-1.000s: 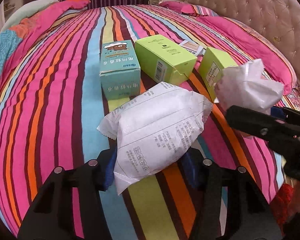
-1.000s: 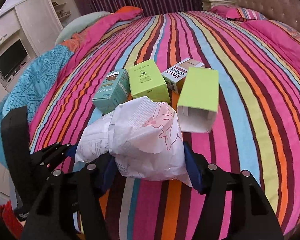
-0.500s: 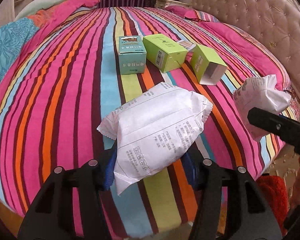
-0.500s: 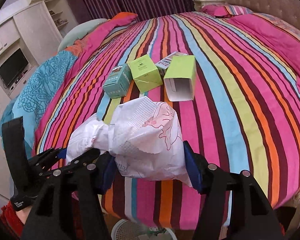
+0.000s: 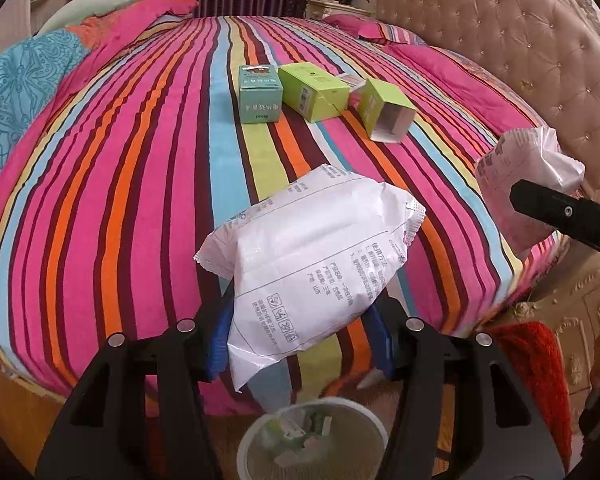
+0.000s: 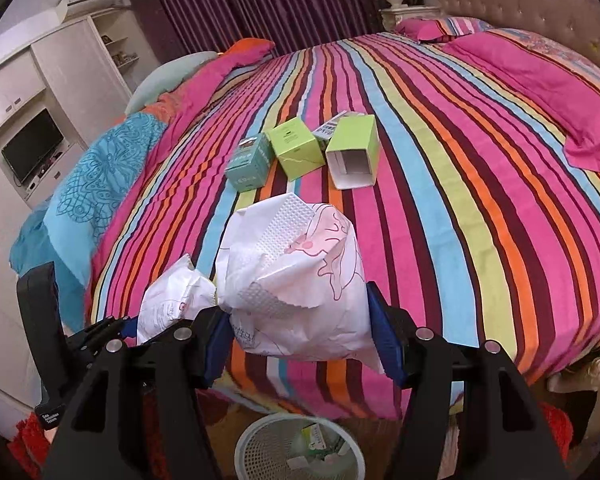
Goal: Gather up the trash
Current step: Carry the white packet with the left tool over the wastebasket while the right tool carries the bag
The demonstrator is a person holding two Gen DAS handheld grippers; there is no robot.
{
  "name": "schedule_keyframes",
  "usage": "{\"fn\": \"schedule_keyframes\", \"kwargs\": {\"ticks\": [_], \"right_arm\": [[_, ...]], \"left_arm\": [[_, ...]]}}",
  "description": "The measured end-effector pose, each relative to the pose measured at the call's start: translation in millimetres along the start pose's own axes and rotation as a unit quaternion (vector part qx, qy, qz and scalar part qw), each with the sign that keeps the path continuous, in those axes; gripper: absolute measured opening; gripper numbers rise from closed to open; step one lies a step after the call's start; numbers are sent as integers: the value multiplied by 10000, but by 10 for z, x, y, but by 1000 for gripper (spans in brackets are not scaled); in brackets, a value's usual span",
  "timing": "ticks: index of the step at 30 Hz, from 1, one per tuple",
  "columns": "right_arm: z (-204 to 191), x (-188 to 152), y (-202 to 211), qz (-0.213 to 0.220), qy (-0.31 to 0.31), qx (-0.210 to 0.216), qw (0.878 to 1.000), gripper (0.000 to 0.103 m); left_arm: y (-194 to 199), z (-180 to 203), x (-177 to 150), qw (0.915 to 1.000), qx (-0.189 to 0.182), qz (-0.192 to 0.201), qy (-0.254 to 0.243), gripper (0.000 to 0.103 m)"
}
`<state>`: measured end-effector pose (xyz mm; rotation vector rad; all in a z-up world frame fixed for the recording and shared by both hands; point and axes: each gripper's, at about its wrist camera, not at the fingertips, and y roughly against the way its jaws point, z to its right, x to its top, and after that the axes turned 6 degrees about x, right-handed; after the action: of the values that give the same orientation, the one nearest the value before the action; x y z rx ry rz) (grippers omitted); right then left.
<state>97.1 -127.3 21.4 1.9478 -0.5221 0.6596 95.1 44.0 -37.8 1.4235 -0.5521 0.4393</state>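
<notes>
My left gripper (image 5: 300, 344) is shut on a white printed plastic packet (image 5: 312, 268), held over the bed's front edge, above a white mesh waste basket (image 5: 248, 446) on the floor. My right gripper (image 6: 298, 344) is shut on a crumpled white wrapper with pink drawings (image 6: 296, 280); the basket (image 6: 256, 450) lies below it too. The right gripper and its wrapper (image 5: 528, 172) show at the right of the left wrist view. The left packet (image 6: 172, 304) shows at the left of the right wrist view.
On the striped bedspread (image 5: 140, 184) lie a teal box (image 5: 259, 94), a green box (image 5: 314, 90), an open green box (image 5: 386, 110) and a small white box (image 6: 332, 126). A tufted headboard (image 5: 500, 40) stands right. Red cloth (image 5: 532, 376) is on the floor.
Both grippers have pulled back from the boxes to the bed's front edge, still holding their wrappers. The waste basket has come into view below them.
</notes>
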Motion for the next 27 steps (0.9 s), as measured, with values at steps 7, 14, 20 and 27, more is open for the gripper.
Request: {"fn": "schedule_keyframes", "kwargs": {"ticks": [7,14,20,27], "right_arm": [[-59,-298,170,-171,-91,227,9996,58],[-112,-657,157,-501,-154,260,9983,58],[-110,-906,-14,-937,-316,255,9948,58],[-79,-1100,-207,-1422,-524,322,9879,58]], "left_arm": [[203,-5,-362,9998,-56,-187,-59,55],[275,-4,-873,9973,-48,-722,-98,55],[190,13,-1136,9937,-50,-1117,-54,54],[92,46,-1222,9908,-71,-1342,-140,54]]}}
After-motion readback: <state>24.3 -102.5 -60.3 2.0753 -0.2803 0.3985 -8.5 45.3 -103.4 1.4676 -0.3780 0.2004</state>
